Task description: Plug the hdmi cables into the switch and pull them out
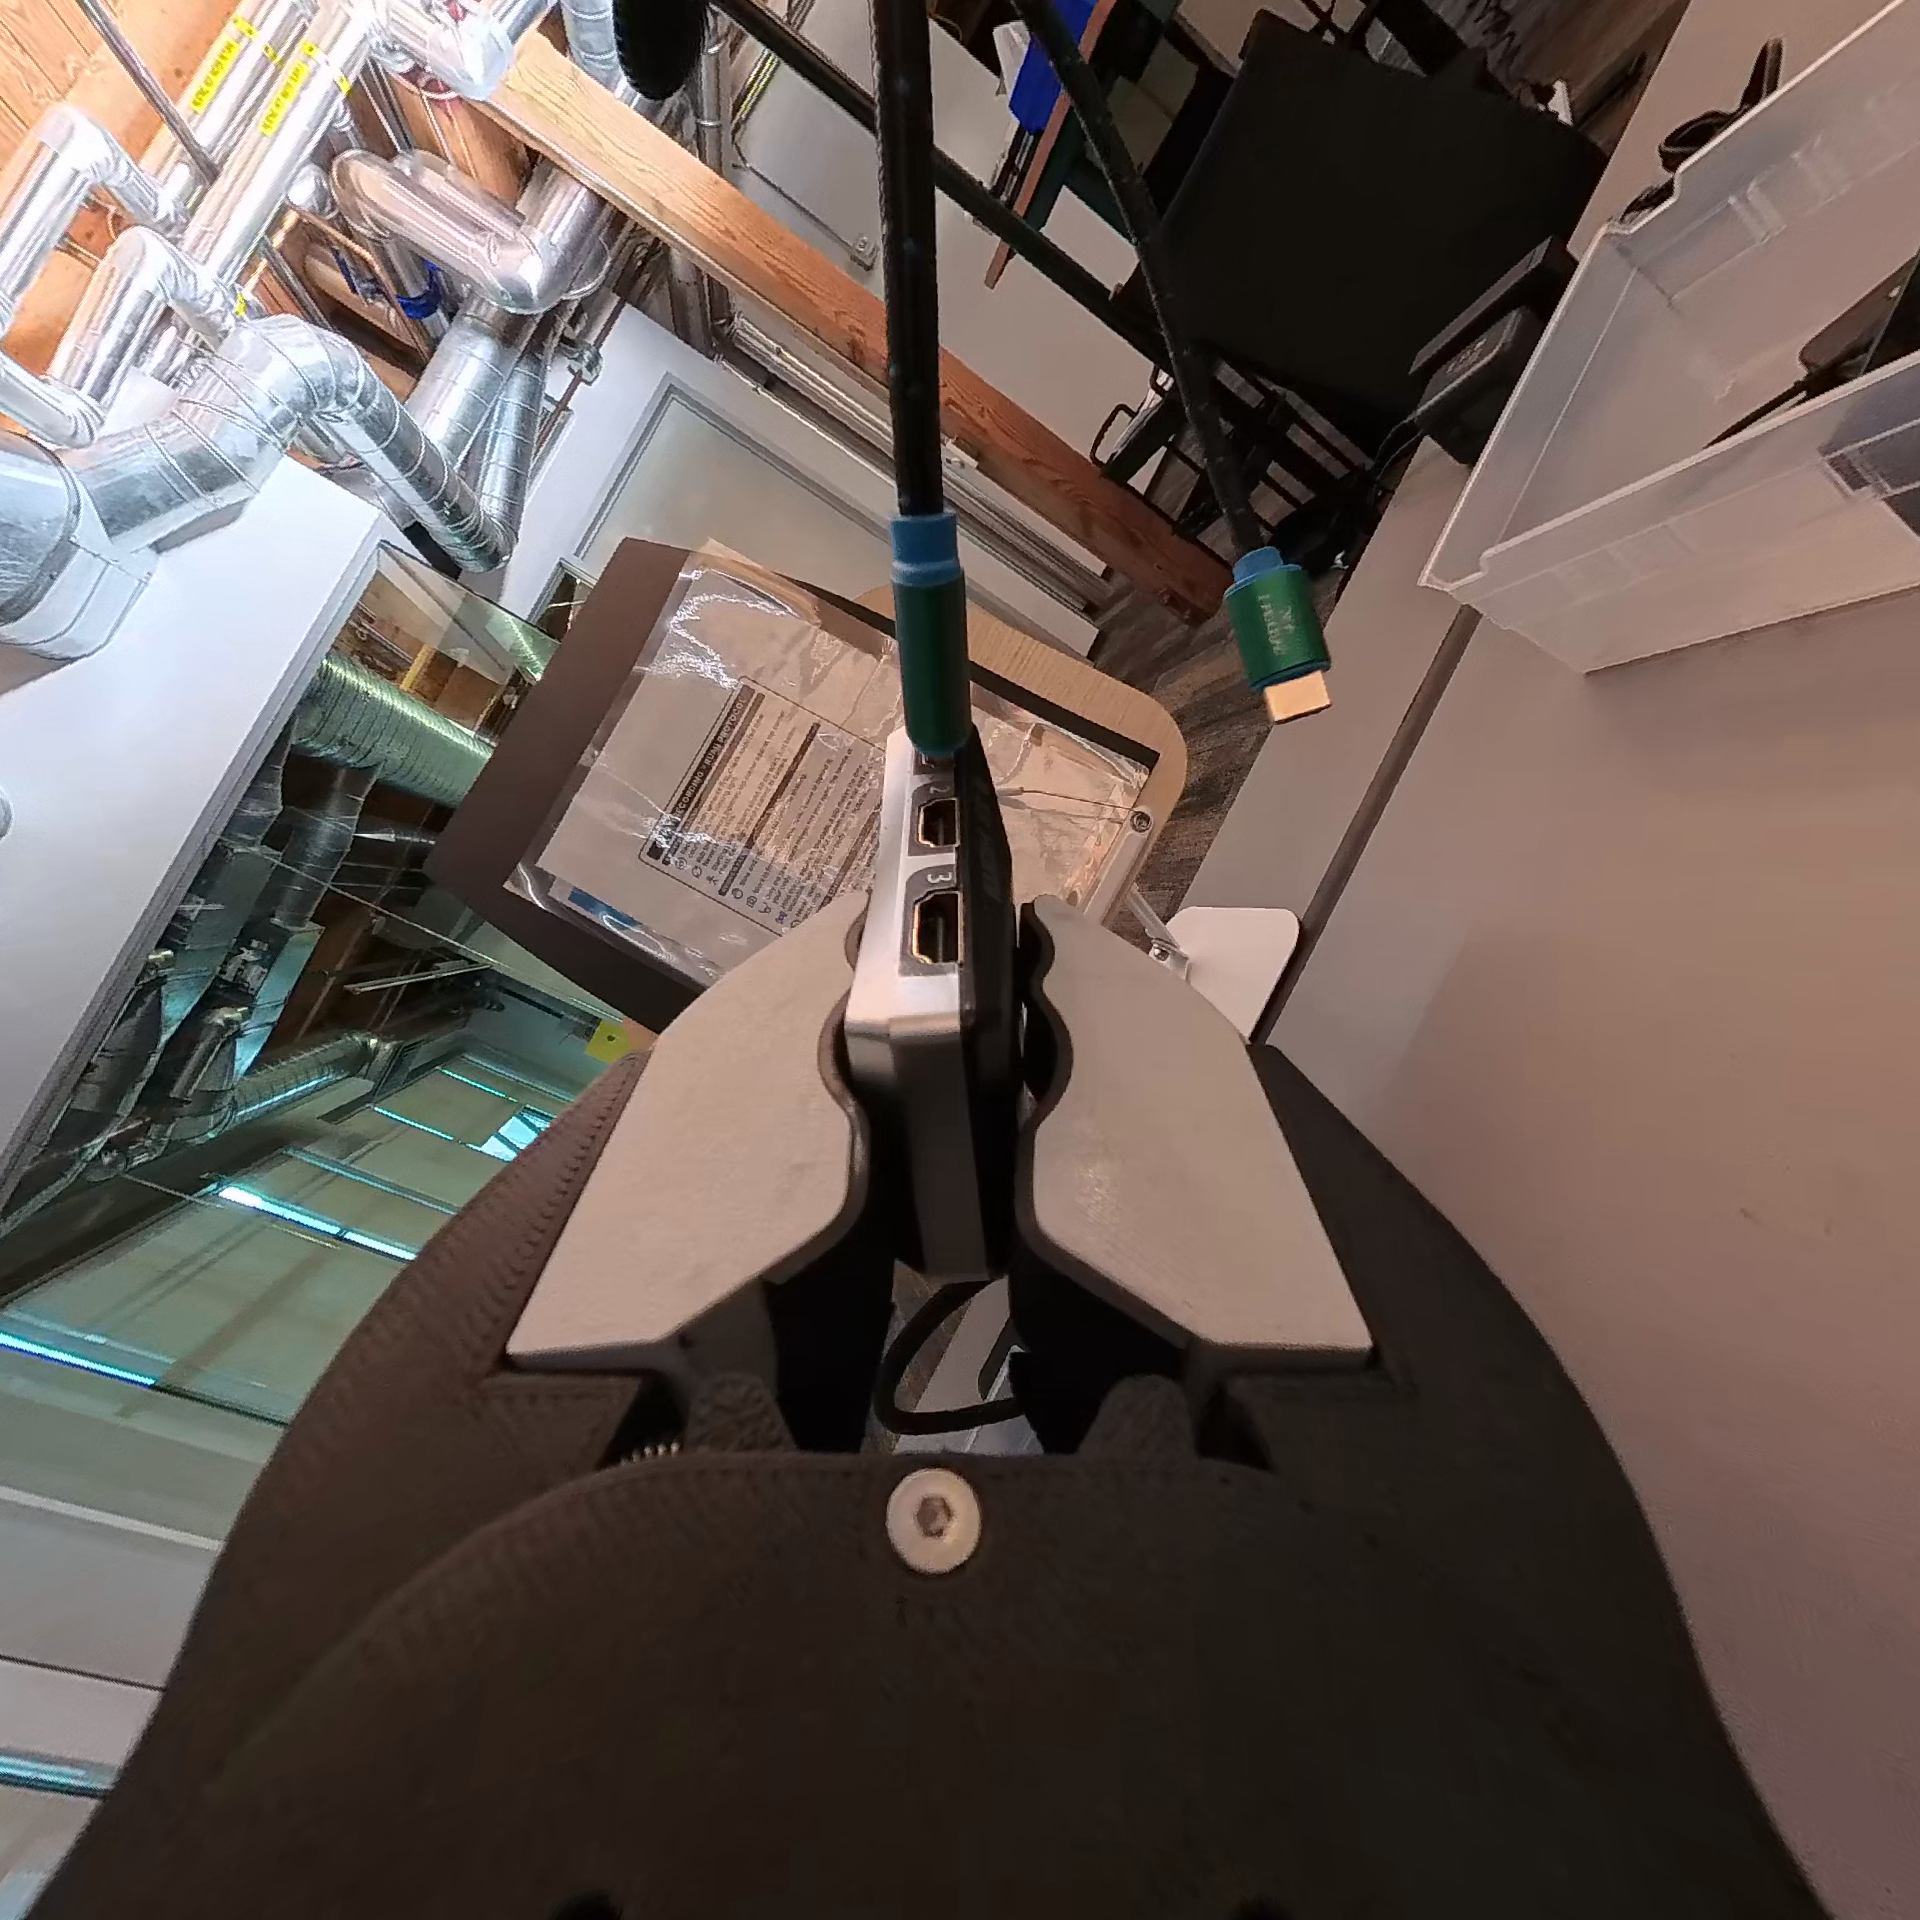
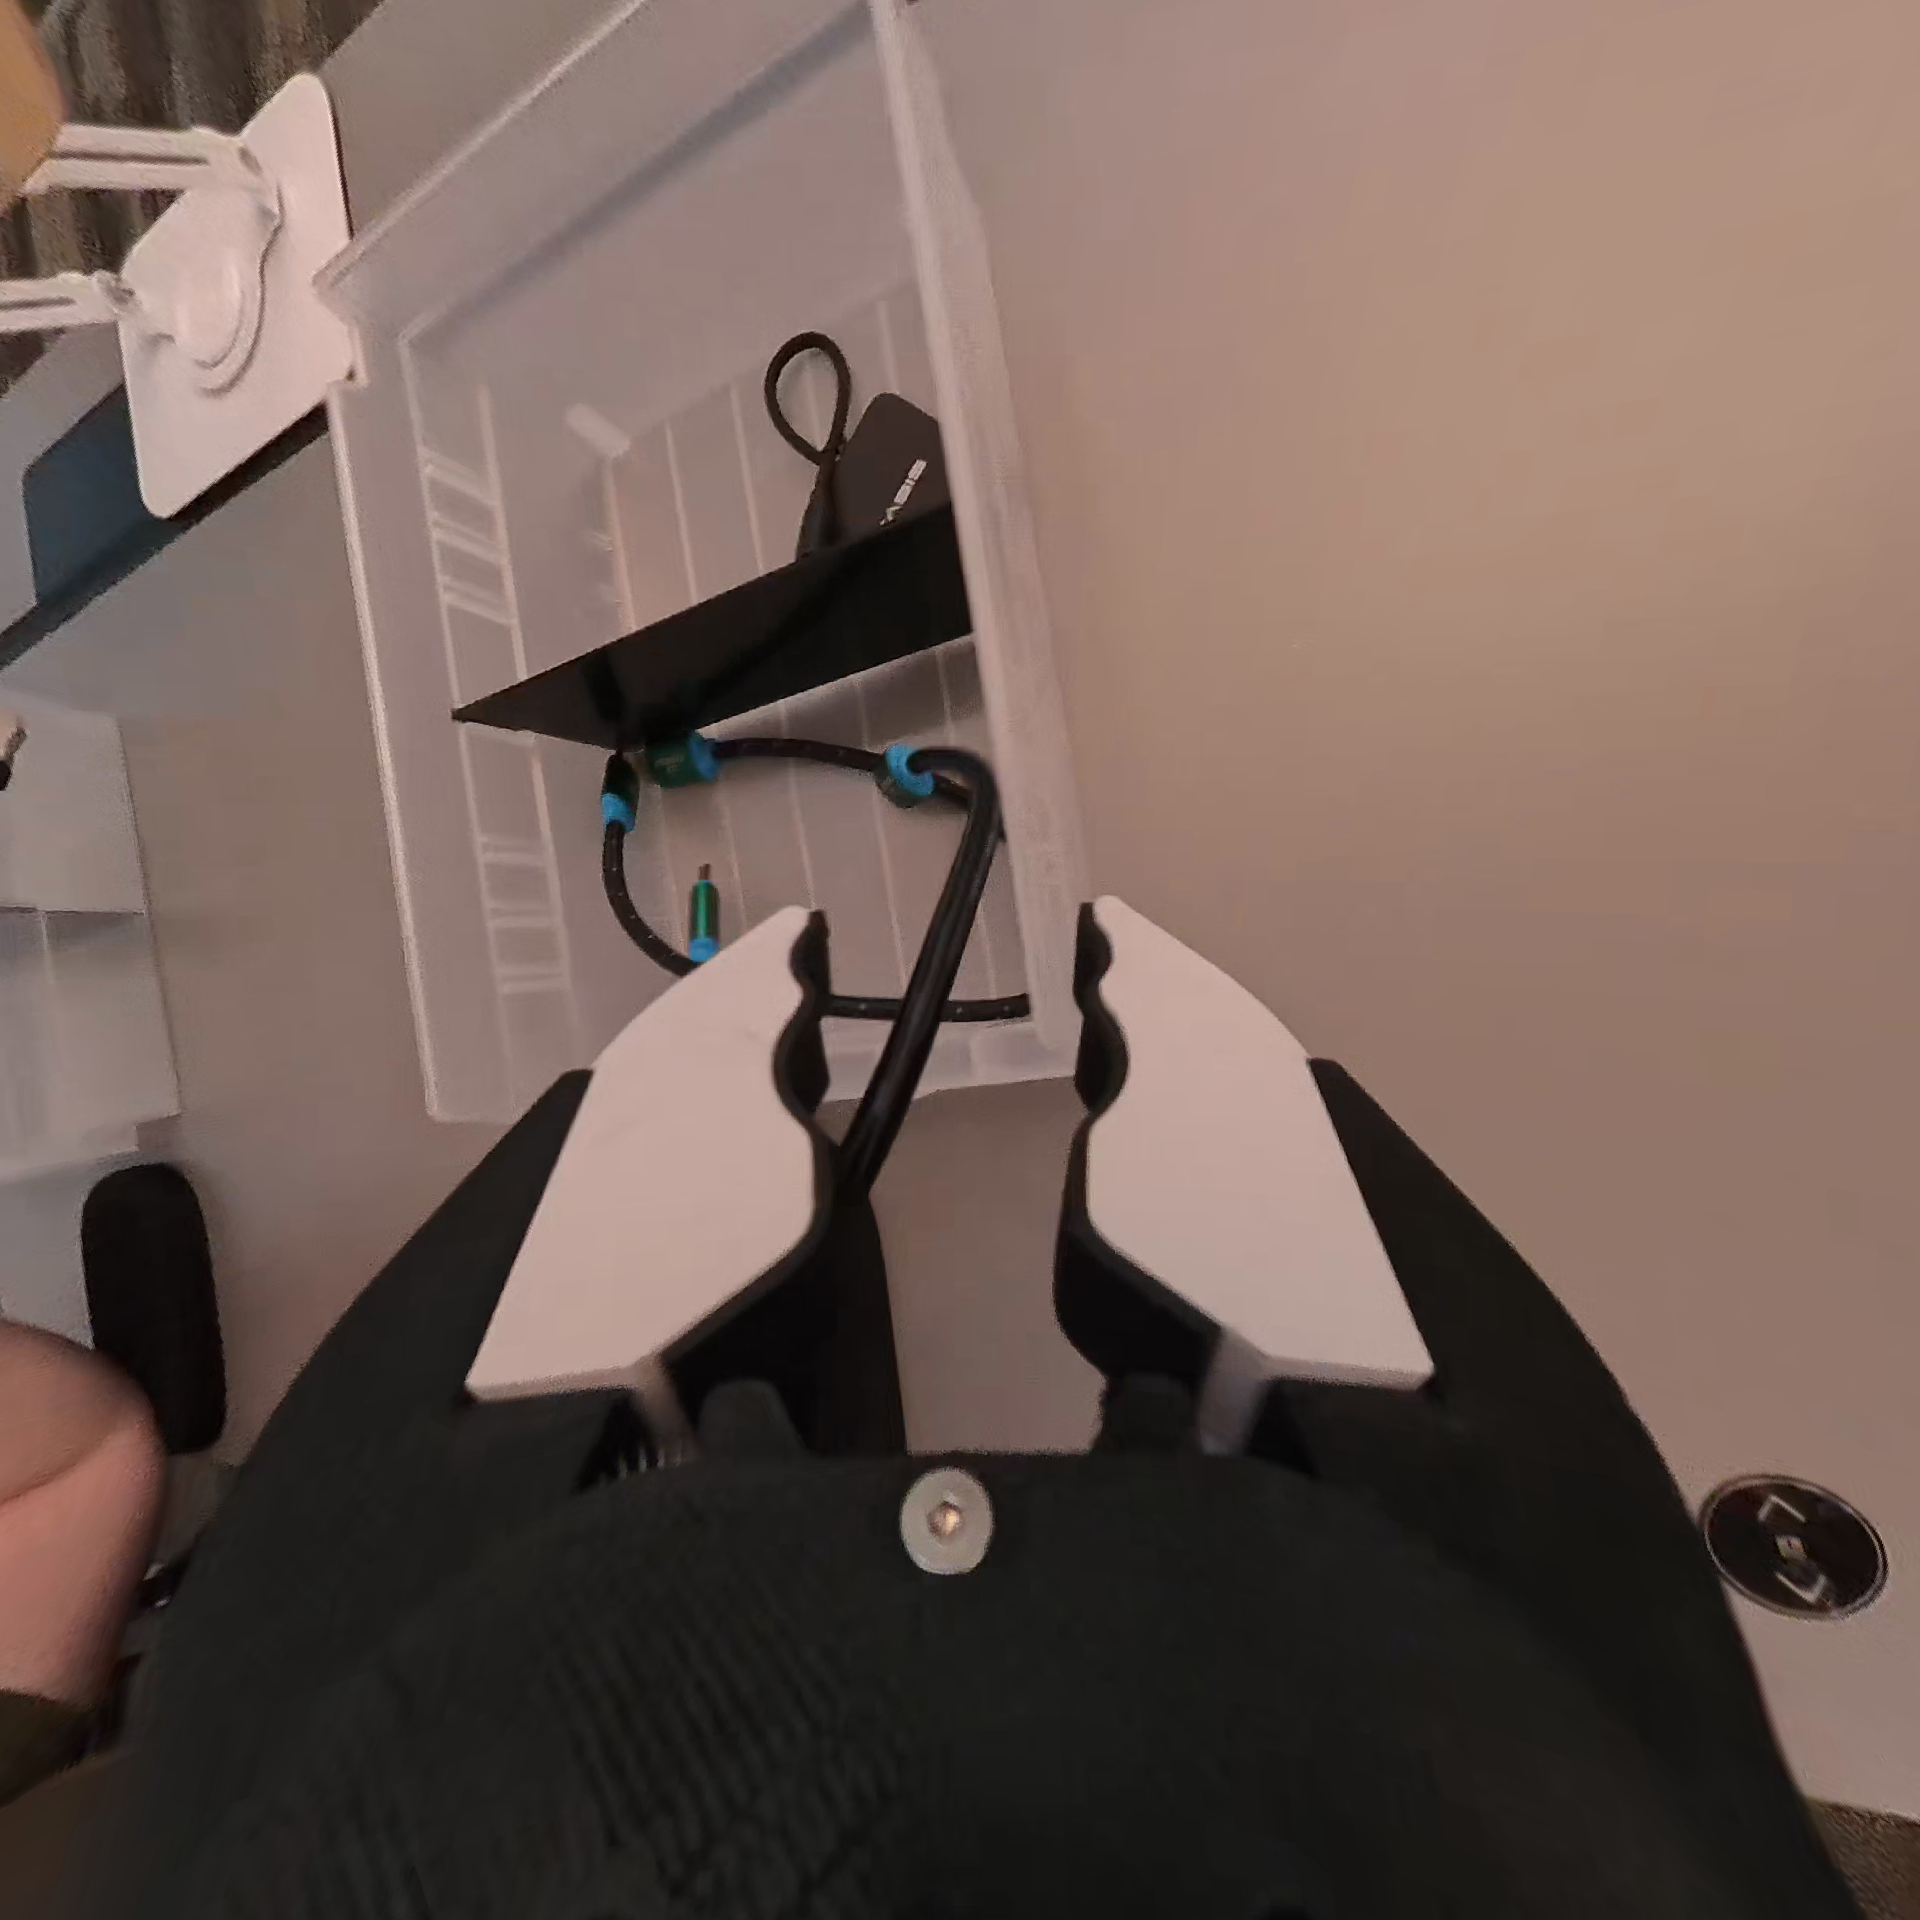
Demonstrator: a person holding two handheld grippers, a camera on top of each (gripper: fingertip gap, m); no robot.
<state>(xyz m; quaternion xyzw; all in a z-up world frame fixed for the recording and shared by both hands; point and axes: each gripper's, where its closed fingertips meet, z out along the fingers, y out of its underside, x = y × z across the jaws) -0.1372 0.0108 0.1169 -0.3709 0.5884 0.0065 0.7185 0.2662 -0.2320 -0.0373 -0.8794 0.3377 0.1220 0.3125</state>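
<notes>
My left gripper point(image 1: 940, 925) is shut on the silver and black HDMI switch point(image 1: 914, 1039) and holds it up in the air. One braided black cable with a green plug point(image 1: 930, 665) sits in the switch's far port; two nearer ports point(image 1: 935, 930) are empty. A second green plug point(image 1: 1278, 644) hangs free to the right. My right gripper point(image 2: 945, 935) is open over a clear bin point(image 2: 997, 623) that holds more cables with green plugs point(image 2: 675, 764). A black cable point(image 2: 914, 997) runs between its fingers without being gripped.
The bin also holds a black divider point(image 2: 727, 644) and a black device point(image 2: 883, 468). A white stand point(image 2: 239, 301) is at the upper left, a round grommet point(image 2: 1792, 1558) in the white table. More clear bins point(image 1: 1662, 416) and a sleeved sheet point(image 1: 727, 748) show in the left wrist view.
</notes>
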